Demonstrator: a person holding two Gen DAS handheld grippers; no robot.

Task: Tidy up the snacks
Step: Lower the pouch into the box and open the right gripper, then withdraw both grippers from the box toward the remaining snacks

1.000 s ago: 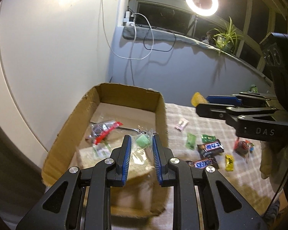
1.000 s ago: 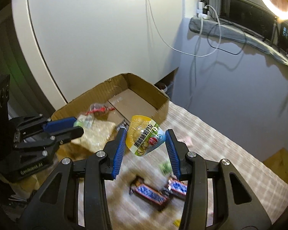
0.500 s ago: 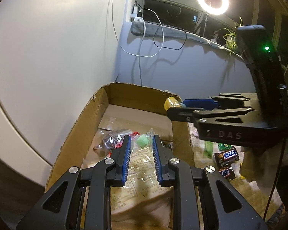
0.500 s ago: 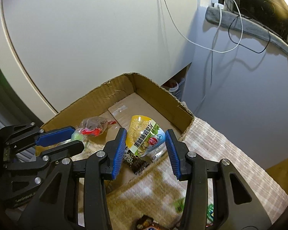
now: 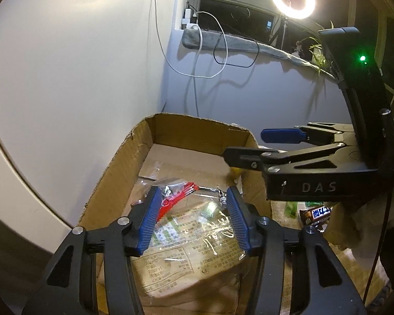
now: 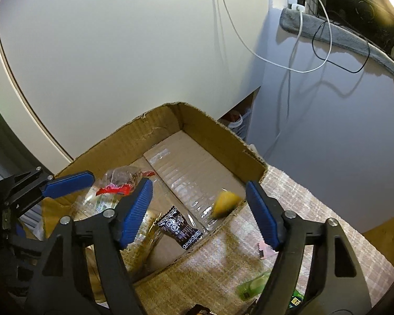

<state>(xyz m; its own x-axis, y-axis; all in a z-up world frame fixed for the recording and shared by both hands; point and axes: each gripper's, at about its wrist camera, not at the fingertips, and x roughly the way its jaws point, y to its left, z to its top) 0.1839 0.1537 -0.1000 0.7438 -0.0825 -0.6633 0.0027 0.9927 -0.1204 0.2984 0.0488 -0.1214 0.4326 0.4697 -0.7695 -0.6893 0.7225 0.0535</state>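
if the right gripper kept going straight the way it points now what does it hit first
Probably the taped floor of the cardboard box, near the falling yellow snack. The right gripper has just been opening, nothing between its fingers; depth is unclear.

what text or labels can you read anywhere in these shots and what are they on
"DAS" in pale letters on the black body of the right gripper, seen from the left wrist view.
Chocolate bar on the table: blue lettering on white, too distorted to read.
Large clear bag in the cardboard box: dense small print, too small to read.
Black sachet in the box: white print and round marks, not legible.
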